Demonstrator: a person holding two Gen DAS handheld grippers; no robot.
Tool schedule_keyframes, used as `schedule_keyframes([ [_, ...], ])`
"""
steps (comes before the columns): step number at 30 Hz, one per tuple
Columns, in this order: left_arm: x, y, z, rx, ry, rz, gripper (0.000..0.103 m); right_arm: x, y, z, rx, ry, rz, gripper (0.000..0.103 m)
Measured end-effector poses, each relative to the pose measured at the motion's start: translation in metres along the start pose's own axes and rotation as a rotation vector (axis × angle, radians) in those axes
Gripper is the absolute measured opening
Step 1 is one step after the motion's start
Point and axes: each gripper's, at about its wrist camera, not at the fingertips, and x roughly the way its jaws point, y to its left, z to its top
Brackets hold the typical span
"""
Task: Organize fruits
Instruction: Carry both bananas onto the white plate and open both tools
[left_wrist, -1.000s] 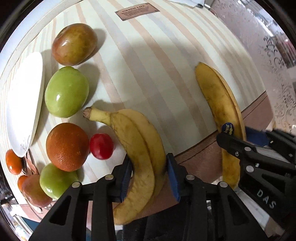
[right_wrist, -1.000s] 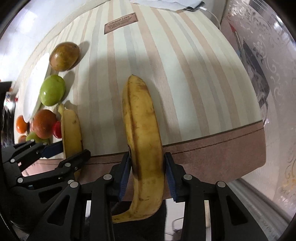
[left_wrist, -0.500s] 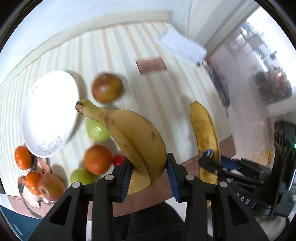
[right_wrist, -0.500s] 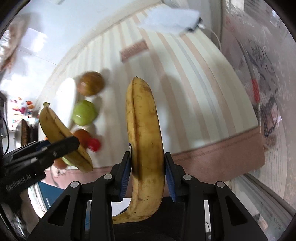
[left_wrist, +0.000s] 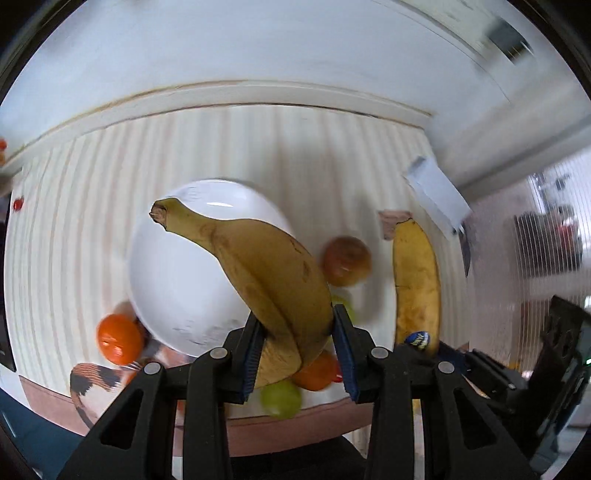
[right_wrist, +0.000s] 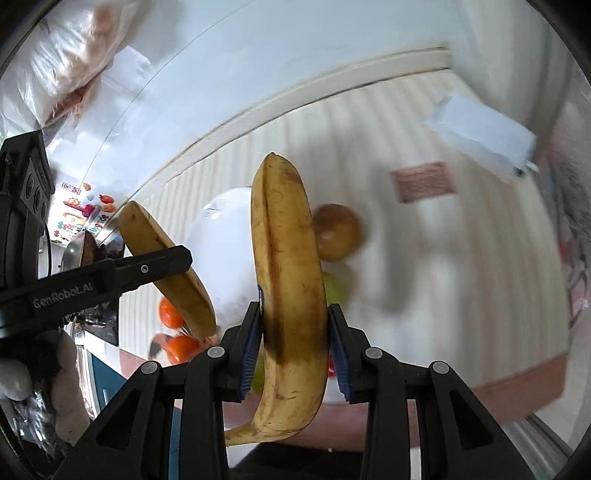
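My left gripper (left_wrist: 297, 349) is shut on a pair of joined bananas (left_wrist: 258, 266) and holds them high above the white plate (left_wrist: 177, 269), stem pointing up-left. My right gripper (right_wrist: 293, 345) is shut on a single banana (right_wrist: 288, 266), also lifted off the table; that banana shows in the left wrist view (left_wrist: 417, 284) at the right. The left gripper's bananas show in the right wrist view (right_wrist: 166, 262) at the left. Below lie a brownish round fruit (left_wrist: 345, 260), an orange fruit (left_wrist: 118, 338), a green fruit (left_wrist: 280, 400) and another orange fruit (left_wrist: 314, 373).
The striped tablecloth (left_wrist: 332, 155) covers the table, with a brown label patch (right_wrist: 423, 181) and a white paper (right_wrist: 480, 129) at the far right. A white wall (left_wrist: 277, 55) stands behind. The table's front edge (left_wrist: 314, 424) is below the grippers.
Both grippers have risen with their bananas, from the table's surface to well above it. The views have tilted up, and the left gripper's bananas now hang over the plate.
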Motion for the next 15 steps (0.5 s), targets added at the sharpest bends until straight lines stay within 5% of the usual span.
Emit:
schedule_keyframes([
  [8, 0.040, 0.091, 0.036, -0.128, 0.114, -0.053, 0.033, 0.094, 0.053, 0.039, 0.031, 0.046, -0.049, 0.037],
  [15, 0.080, 0.125, 0.054, -0.181, 0.194, -0.099, 0.033, 0.157, 0.064, 0.052, 0.048, 0.074, -0.131, 0.037],
])
